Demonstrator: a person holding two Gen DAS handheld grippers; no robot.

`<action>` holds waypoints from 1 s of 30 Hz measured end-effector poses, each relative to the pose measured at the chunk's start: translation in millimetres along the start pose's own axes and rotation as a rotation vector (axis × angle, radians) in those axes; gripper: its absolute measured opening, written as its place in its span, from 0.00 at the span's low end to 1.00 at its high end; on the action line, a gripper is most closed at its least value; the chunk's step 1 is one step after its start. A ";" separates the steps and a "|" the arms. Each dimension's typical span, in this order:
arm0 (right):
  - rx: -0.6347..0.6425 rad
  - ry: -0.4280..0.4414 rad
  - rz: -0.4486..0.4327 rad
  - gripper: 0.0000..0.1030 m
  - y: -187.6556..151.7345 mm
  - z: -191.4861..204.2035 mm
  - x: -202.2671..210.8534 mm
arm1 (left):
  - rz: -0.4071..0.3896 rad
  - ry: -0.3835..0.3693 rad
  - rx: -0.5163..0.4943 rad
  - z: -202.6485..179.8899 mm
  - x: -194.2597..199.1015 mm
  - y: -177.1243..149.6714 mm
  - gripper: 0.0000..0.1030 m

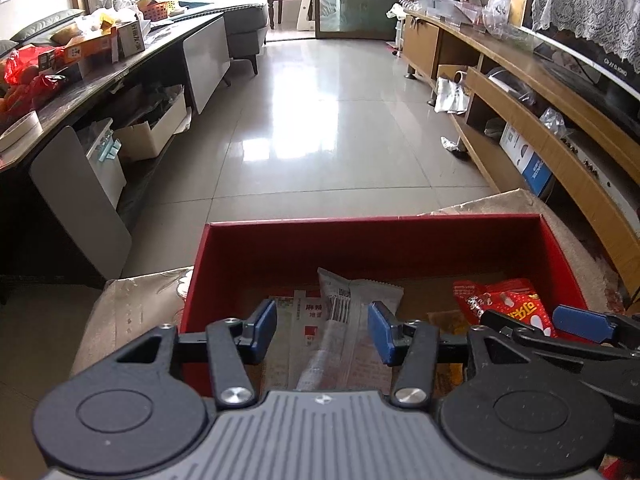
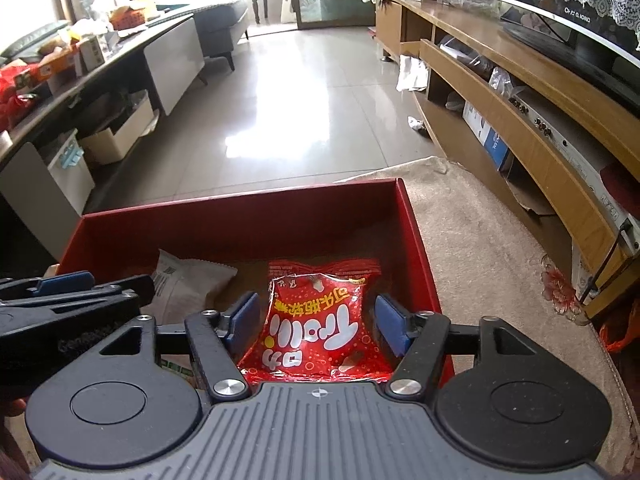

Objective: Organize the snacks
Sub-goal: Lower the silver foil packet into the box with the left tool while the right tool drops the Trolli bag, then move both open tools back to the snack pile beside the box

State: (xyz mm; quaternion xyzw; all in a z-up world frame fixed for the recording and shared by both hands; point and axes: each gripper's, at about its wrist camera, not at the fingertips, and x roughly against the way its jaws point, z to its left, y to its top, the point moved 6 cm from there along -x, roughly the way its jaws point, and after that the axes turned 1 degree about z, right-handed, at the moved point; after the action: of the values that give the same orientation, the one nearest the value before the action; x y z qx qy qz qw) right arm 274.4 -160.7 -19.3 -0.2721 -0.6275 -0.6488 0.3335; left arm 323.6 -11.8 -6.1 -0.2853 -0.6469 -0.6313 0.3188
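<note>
Both snacks already lie inside the red box (image 1: 400,240), so the main risk I see is disturbing them. The grey packet (image 1: 352,300) stands partly propped up, its top edge toward 12 o'clock, and its crinkly film runs right between the blue pads (image 1: 264,316) of the left gripper (image 1: 322,320). If that gripper pulls away at an angle, a pad could catch the film and drag the packet back out or tip it over the flat wrappers beneath. The 2 grippers also sit close together, the right one crossing in at 3 o'clock of the left wrist view, so a careless move could knock one against the other or nudge the light box along the beige cloth (image 2: 480,240).

The left gripper is wide open, pads on either side of the grey packet; whether a pad touches it I cannot tell, and it grips nothing.

The right gripper (image 2: 316,320) is likewise spread wide, its pads flanking the red candy bag (image 2: 320,320), which lies flat on the box floor at the right side, near the box wall. It holds nothing.
</note>
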 end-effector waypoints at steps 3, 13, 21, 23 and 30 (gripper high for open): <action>-0.011 -0.003 -0.014 0.71 3.5 -2.8 5.3 | -0.003 -0.007 -0.001 0.5 2.8 -0.3 0.50; -0.019 -0.028 -0.043 0.71 0.4 -12.5 31.2 | 0.007 -0.057 0.007 -2.2 24.3 -12.9 0.51; 0.001 -0.046 -0.017 0.71 -18.3 -14.2 44.9 | 0.040 -0.091 -0.005 1.8 43.3 -39.8 0.51; 0.004 -0.046 -0.011 0.71 -24.0 -15.5 50.0 | 0.051 -0.101 0.004 4.3 47.4 -46.7 0.51; 0.003 -0.066 0.013 0.72 -47.3 -25.1 66.1 | 0.073 -0.131 -0.003 1.7 60.7 -70.7 0.52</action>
State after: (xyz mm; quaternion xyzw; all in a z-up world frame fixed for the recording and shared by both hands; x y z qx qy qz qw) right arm 197.8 -192.1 0.2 -0.2968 -0.6375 -0.6363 0.3172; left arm 230.5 -15.0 -4.1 -0.3500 -0.6545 -0.6001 0.2983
